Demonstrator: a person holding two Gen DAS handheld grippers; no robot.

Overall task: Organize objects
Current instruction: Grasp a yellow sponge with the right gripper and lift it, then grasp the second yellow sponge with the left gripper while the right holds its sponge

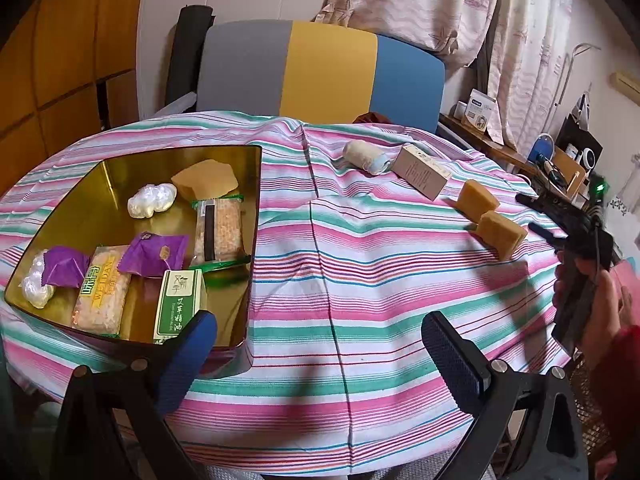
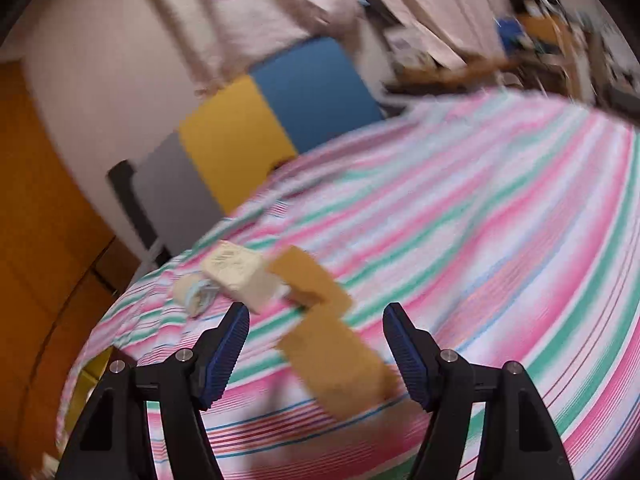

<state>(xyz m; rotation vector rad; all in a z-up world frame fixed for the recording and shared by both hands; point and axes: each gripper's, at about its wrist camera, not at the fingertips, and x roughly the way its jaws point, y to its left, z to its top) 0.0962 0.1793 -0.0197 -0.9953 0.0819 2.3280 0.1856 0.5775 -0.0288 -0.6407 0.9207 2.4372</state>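
While the left gripper (image 1: 320,344) hangs spread and empty, the right gripper (image 2: 316,354) gapes around the nearer tan rectangular sponge block (image 2: 340,364), pads apart from it.

Glossy gold metal tin (image 1: 120,168), woven striped tablecloth (image 1: 400,280), matt cardboard box (image 1: 420,170)

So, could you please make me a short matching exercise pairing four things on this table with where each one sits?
Things:
1. green box
2. rolled cloth
3. nearest tan block
4. white box

Places:
A. between rolled cloth and tan blocks
B. in the gold tin
C. by the right gripper
D. farthest left on the cloth

Pairs: 1-B, 2-D, 3-C, 4-A
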